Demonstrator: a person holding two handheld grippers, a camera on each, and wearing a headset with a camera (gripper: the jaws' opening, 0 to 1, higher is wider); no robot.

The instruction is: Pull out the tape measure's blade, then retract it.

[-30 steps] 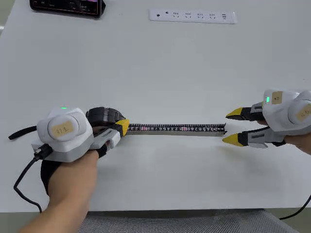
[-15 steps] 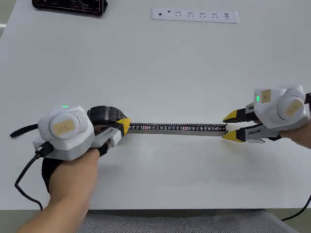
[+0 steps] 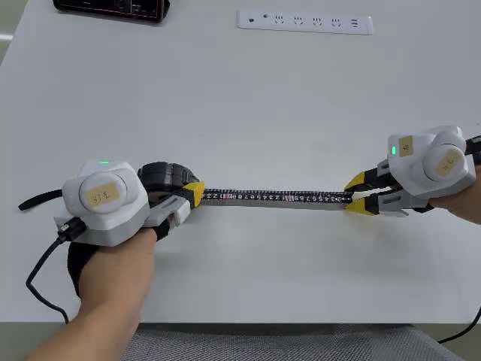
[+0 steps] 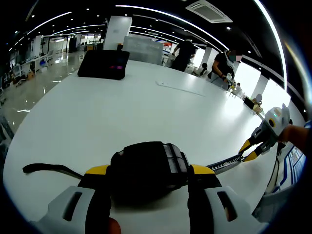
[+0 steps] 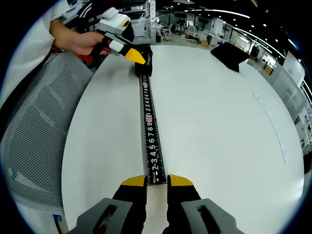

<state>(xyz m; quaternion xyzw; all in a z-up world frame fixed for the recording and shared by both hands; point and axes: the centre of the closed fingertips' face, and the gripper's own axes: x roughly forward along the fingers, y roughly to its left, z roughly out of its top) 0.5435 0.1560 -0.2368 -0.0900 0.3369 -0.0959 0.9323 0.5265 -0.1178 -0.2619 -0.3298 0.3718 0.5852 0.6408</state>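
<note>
Half done, by my reading. Left gripper (image 4: 148, 175) clamps the black tape-measure case (image 3: 160, 175) on the white table (image 3: 240, 98). Right gripper (image 5: 157, 181), well right of the case, pinches the tip of the dark numbered steel blade (image 3: 274, 198). Blade out; retraction remains.

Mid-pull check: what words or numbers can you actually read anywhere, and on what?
"2 3 4 5 6 7 8 9": tape measure blade, right gripper view; farther digits too small.
Tan stickers on left gripper and right gripper: handwriting too blurred.
Power strip, dark device: nothing legible.
</note>
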